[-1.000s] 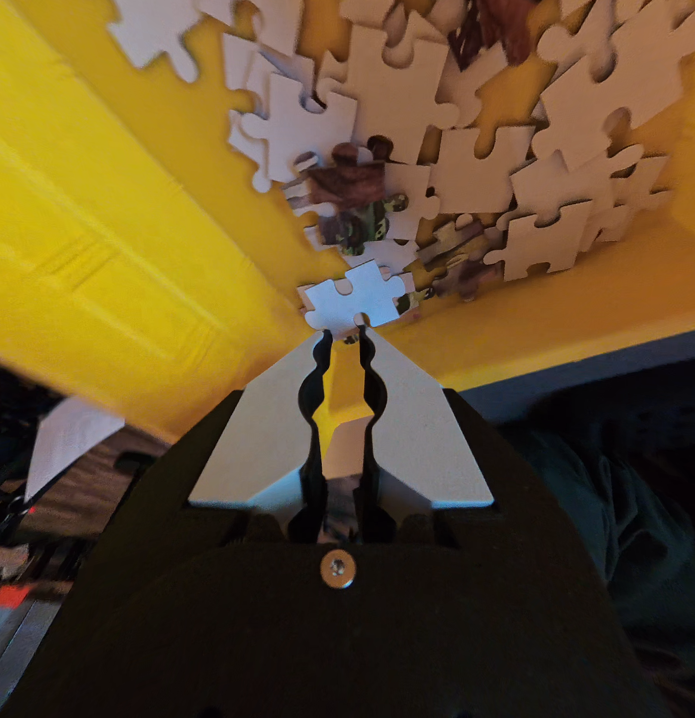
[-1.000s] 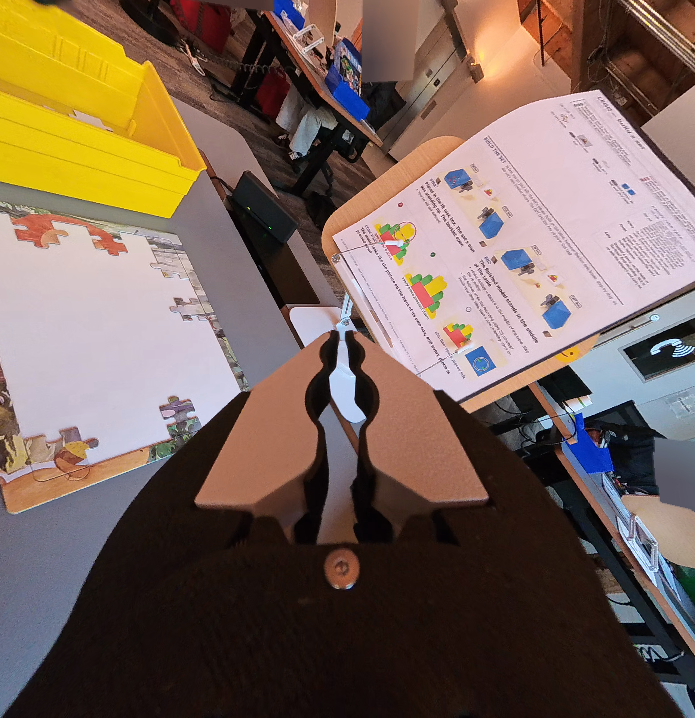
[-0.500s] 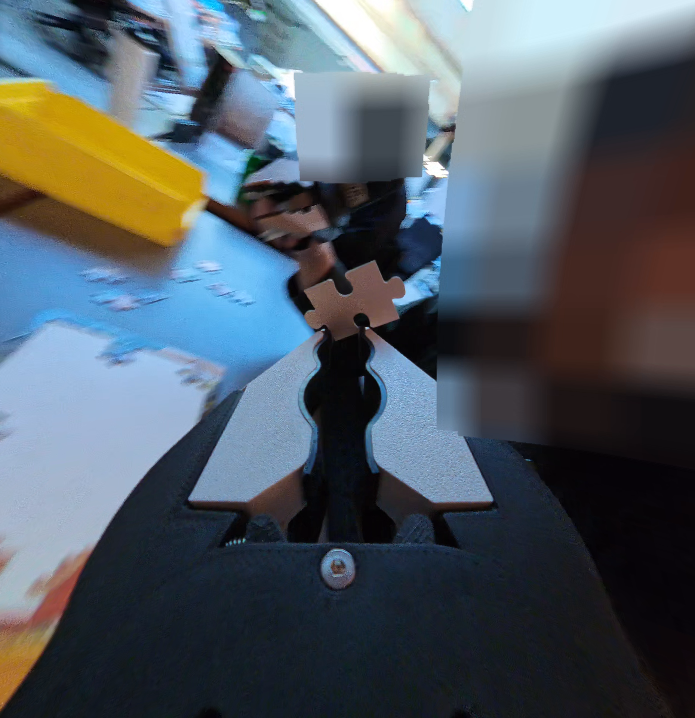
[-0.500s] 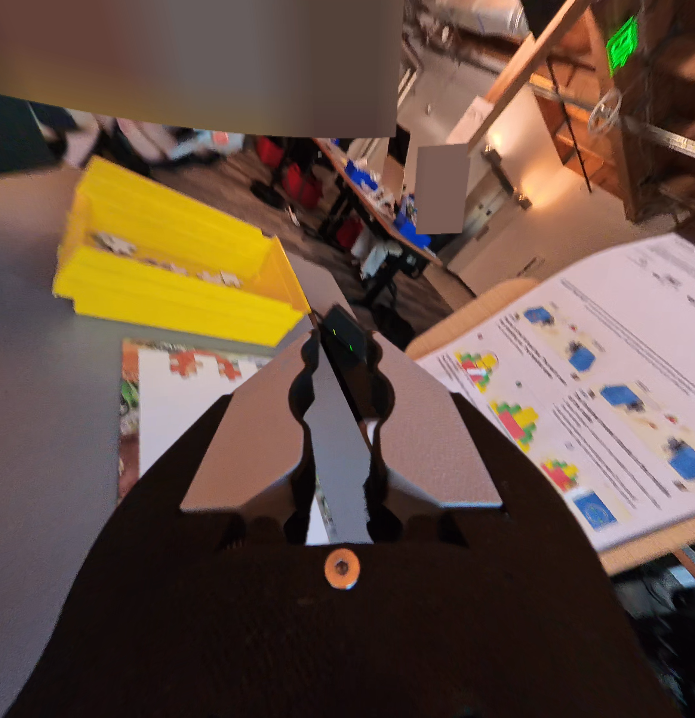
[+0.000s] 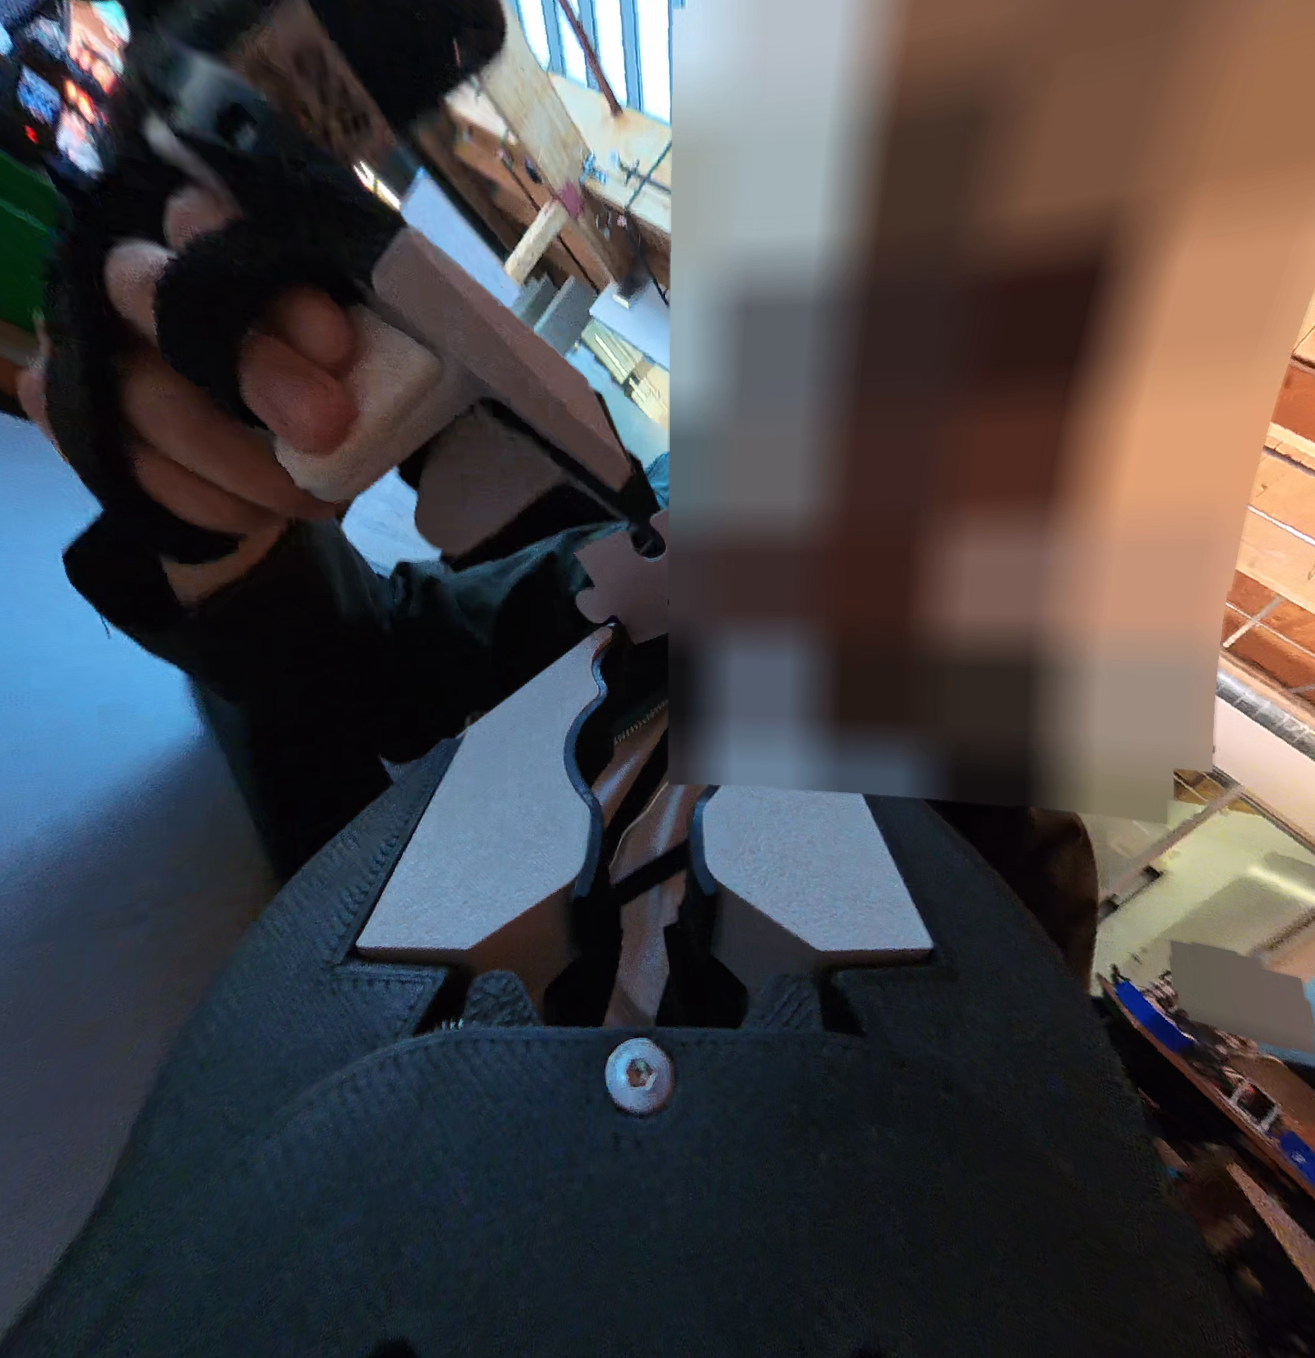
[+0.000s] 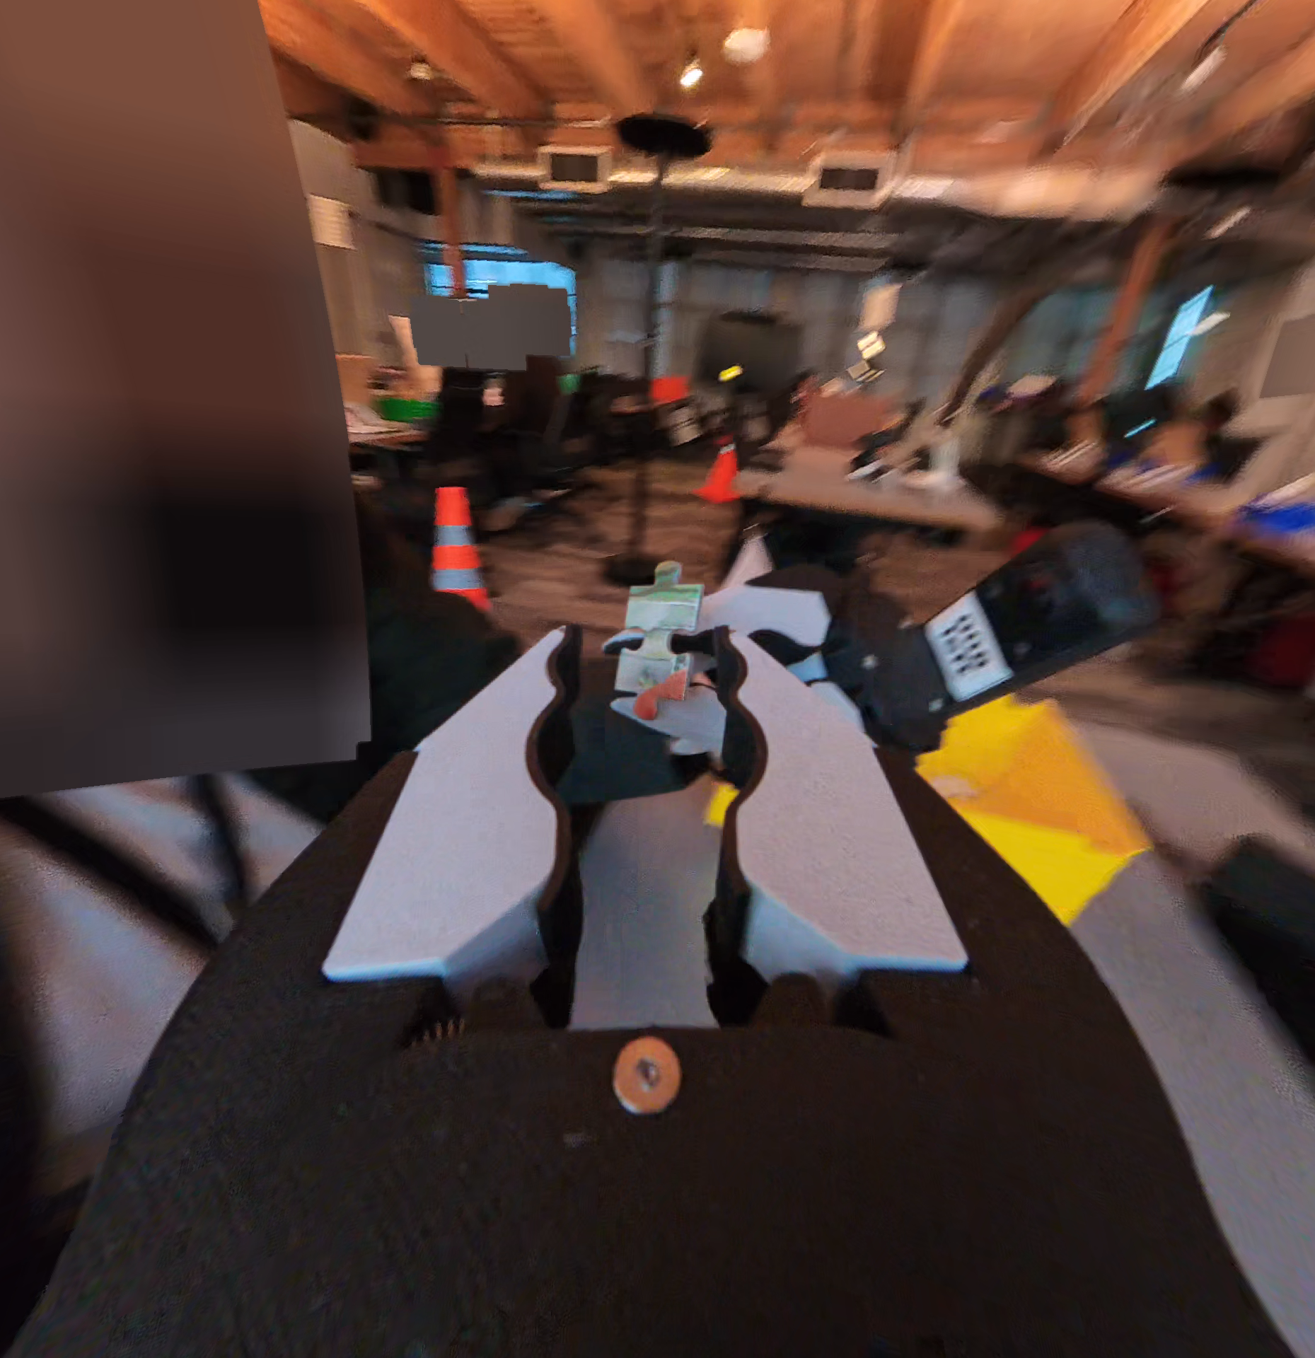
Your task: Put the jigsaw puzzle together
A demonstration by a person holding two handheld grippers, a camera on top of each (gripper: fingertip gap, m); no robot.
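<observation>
My left gripper (image 5: 639, 638) is shut on a jigsaw puzzle piece (image 5: 625, 588), held up in the air with its plain cardboard back toward this camera; a mosaic patch hides its right half. My right gripper (image 6: 643, 636) is open, and its jaws stand on either side of the same piece (image 6: 658, 632), whose printed green and red face shows here. In the left wrist view the right gripper (image 5: 636, 525), held by a hand (image 5: 220, 382), comes in from the upper left with its tips at the piece's top edge. The left gripper (image 6: 779, 624) reaches in from the right.
A yellow bin (image 6: 1022, 794) sits on the grey table (image 6: 639, 918) below and right of the grippers. A dark sleeve (image 5: 309, 624) lies behind the piece. Orange traffic cones (image 6: 456, 544) and desks stand far off in the room. Only a small space, under 4 cm, lies between the two pairs of fingers.
My left gripper lifted the piece out of the yellow bin and swung it up into the air. My right gripper turned away from the instruction sheet, opened, and came around the piece.
</observation>
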